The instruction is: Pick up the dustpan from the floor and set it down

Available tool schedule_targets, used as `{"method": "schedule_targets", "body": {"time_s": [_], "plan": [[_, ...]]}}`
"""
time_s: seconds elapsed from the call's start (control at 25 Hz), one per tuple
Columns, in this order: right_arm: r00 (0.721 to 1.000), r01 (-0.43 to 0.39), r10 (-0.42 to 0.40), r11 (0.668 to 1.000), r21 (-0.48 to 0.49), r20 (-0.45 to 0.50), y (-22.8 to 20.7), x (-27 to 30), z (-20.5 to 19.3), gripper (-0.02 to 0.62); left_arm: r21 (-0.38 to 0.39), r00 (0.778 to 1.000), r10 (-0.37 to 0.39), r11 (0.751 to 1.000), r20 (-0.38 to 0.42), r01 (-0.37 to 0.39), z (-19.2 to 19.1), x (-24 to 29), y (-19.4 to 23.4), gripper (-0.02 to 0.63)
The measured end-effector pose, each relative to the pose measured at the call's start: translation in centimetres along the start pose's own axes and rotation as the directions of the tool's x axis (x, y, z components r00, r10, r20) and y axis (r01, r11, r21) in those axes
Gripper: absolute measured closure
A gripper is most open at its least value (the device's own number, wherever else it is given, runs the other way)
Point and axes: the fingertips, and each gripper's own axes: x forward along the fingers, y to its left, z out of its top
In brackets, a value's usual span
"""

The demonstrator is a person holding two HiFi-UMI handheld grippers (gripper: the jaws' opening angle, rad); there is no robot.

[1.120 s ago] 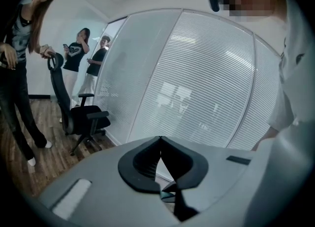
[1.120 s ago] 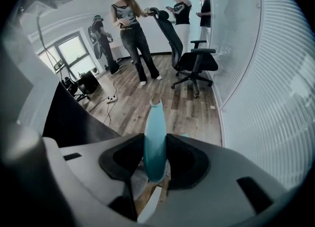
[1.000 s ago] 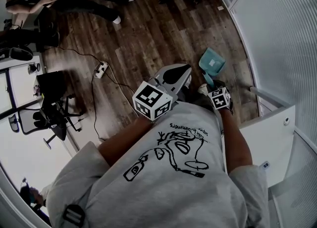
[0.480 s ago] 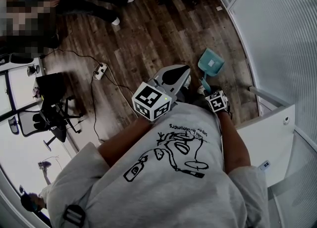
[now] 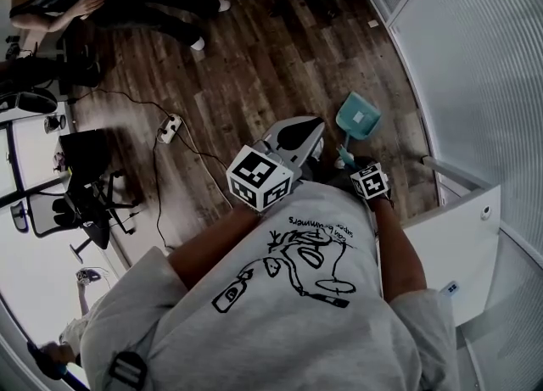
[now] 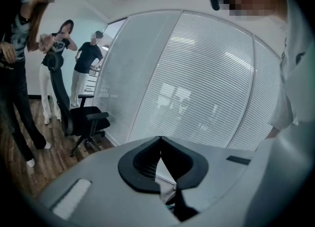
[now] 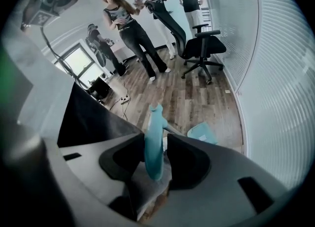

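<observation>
The teal dustpan (image 5: pixel 358 116) is pinched by its handle in the right gripper (image 7: pixel 155 137), near the floor's (image 5: pixel 254 58) edge at the glass wall (image 5: pixel 475 58); the left gripper's (image 6: pixel 159 139) jaws are pressed together.

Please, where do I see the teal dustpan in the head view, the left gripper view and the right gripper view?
Head view: the dustpan lies right of centre, near the slatted wall.
Left gripper view: I cannot make it out.
Right gripper view: its handle stands at the centre, between the jaws of the right gripper; its pan is just to the right.
Shared landmark: the slatted wall, at the right in the right gripper view and across the middle of the left gripper view.
</observation>
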Motion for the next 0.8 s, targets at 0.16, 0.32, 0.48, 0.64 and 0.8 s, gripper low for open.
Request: {"method": "schedule_targets", "body": {"time_s": [0.16, 0.32, 0.48, 0.64, 0.8], "plan": [[0.996, -0.014, 0.009, 0.998, 0.055, 0.089, -0.6, -1.9, 2.3, 0.462, 0.003, 1.0, 0.0, 1.0, 0.014, 0.0, 0.8, 0.1, 0.2, 0.604], [0.976, 0.02, -0.039, 0.996, 0.091, 0.215, -1.9, -5.6, 6.0, 0.463, 0.009, 0.999, -0.001, 1.0, 0.037, 0.001, 1.6, 0.4, 0.4, 0.604], [0.929, 0.077, -0.112, 0.991, 0.11, 0.353, -2.1, -11.4, 10.3, 0.479, 0.014, 0.998, 0.002, 1.0, 0.058, -0.003, 2.6, 0.4, 0.3, 0.604], [0.859, 0.13, -0.177, 0.983, 0.13, 0.481, -1.5, -17.8, 14.7, 0.505, 0.028, 0.996, -0.004, 1.0, 0.091, 0.002, 3.8, 0.6, 0.1, 0.604], [0.781, 0.182, -0.219, 0.976, 0.121, 0.585, 0.2, -24.4, 19.2, 0.525, 0.046, 0.992, -0.016, 0.999, 0.127, 0.01, 5.9, 0.6, -0.2, 0.604]]}}
